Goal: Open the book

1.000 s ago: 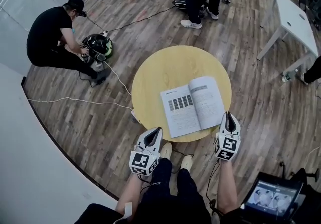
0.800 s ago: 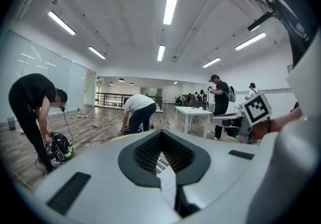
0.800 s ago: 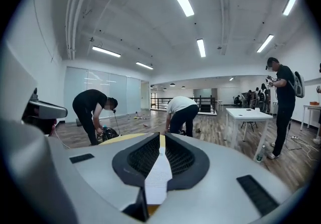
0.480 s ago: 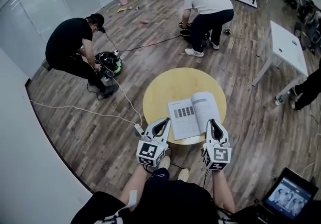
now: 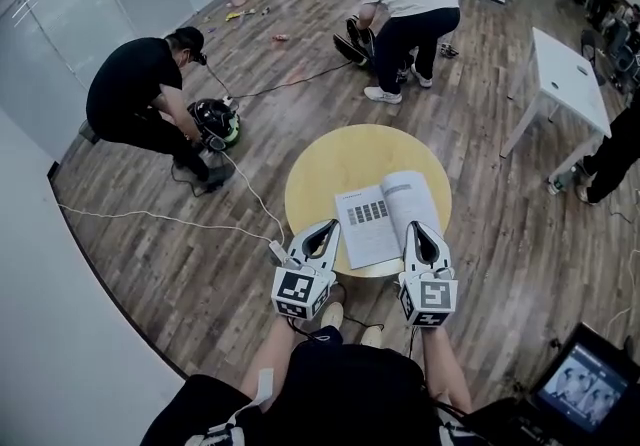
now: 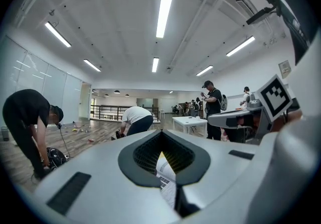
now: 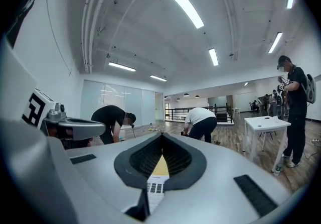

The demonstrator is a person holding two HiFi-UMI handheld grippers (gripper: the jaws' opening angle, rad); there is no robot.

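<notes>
Head view looks steeply down on a round yellow desk (image 5: 340,159) with the book (image 5: 390,219) lying on its near half, toward 5 o'clock of the top. The book is spread flat with both pages up. Its spine runs roughly from 12 to 6 o'clock, tipped a little toward 11 and 5, so the long side of the spread runs from 9 to 3.

The left gripper (image 5: 331,226) sits at the spread's 9 o'clock edge, its tip just beside the left page. The right gripper (image 5: 416,228) overlaps the near part of the right page in this view, so the book lies at 11 to 12 o'clock of it.

Each gripper view shows its own jaws meeting at the tips. Only the printed page and a strip of yellow desk appear through the gap lower down, below and beyond the jaws, and nothing is gripped. The right jaws have just been closing and are now fully together on nothing.

With the book already open, the task looks finished. If another leaf needed turning, the right gripper seems slightly better placed.
</notes>
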